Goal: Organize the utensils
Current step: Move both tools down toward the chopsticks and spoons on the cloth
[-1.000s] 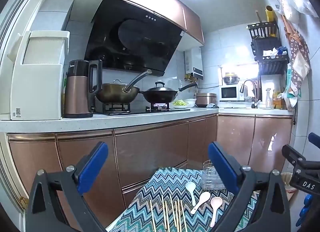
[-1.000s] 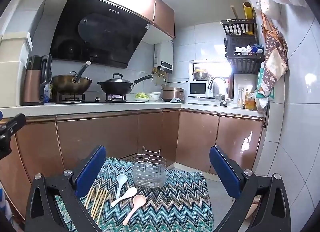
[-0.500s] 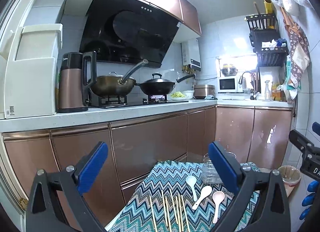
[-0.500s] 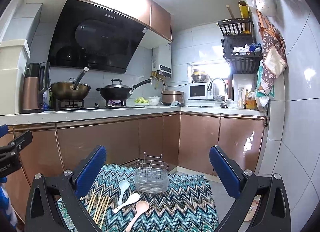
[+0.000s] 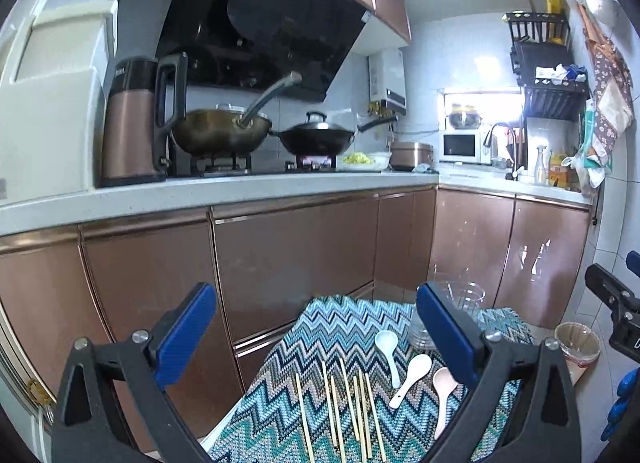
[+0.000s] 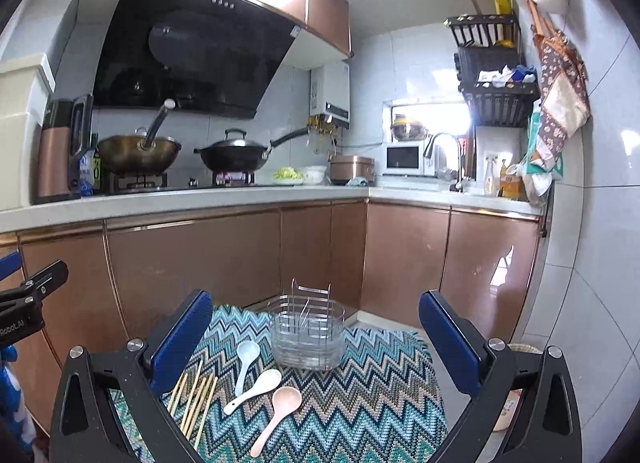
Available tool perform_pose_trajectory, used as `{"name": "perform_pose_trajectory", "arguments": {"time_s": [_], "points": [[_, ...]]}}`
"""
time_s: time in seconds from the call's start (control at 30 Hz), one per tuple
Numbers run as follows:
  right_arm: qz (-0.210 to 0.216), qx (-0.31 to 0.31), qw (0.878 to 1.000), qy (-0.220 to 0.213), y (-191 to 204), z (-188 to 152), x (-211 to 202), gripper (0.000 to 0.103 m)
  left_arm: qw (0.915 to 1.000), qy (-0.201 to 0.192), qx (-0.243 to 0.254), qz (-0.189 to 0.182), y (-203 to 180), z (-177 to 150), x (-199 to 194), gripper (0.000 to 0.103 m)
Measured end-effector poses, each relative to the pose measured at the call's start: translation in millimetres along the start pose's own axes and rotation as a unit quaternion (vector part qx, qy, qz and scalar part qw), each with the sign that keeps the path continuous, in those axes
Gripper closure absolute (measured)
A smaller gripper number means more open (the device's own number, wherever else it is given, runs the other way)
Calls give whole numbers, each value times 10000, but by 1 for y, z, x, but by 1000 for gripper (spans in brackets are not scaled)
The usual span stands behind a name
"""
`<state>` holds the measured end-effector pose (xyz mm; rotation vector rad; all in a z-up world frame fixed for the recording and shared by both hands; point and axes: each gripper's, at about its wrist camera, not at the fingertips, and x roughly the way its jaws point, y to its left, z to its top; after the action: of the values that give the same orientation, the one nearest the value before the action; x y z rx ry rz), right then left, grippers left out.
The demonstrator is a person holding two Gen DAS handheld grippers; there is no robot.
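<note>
A zigzag cloth (image 6: 360, 395) covers a low table. On it lie several wooden chopsticks (image 6: 196, 399), two white spoons (image 6: 246, 359) (image 6: 256, 387) and a pink spoon (image 6: 280, 411). A clear utensil holder with a wire rack (image 6: 308, 335) stands behind them. In the left wrist view the chopsticks (image 5: 344, 411), the spoons (image 5: 412, 379) and the holder (image 5: 460, 303), partly hidden by a finger, show too. My left gripper (image 5: 316, 339) and my right gripper (image 6: 316, 339) are both open, empty and above the cloth.
Copper cabinets (image 6: 192, 263) and a counter with woks (image 6: 236, 155), a kettle (image 5: 132, 127) and a sink tap (image 6: 444, 151) stand behind the table. A small bin (image 5: 576, 347) sits on the floor at the right. A tiled wall (image 6: 592, 223) is close on the right.
Both cameras have tilted down a little and come nearer the table; the cloth, the spoons and the chopsticks show more fully. Both grippers stay open.
</note>
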<state>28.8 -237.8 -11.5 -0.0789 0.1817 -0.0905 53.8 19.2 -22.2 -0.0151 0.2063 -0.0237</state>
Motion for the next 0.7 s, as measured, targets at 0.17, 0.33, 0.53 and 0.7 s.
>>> {"name": "perform_pose_trajectory", "arguments": {"time_s": [0.17, 0.33, 0.53, 0.7], "points": [[153, -92, 9986, 500, -6, -13, 28, 0, 9986, 462, -223, -127, 16, -9, 30, 2], [343, 15, 9929, 1135, -12, -35, 62, 0, 9933, 1006, -460, -344, 28, -22, 66, 3], [564, -1, 9852, 1618, -17, -59, 99, 4, 9834, 1597, -626, -598, 29, -41, 109, 3], [875, 29, 9720, 2181, -27, -87, 136, 19, 9686, 2193, -873, -784, 32, -61, 146, 4]]}}
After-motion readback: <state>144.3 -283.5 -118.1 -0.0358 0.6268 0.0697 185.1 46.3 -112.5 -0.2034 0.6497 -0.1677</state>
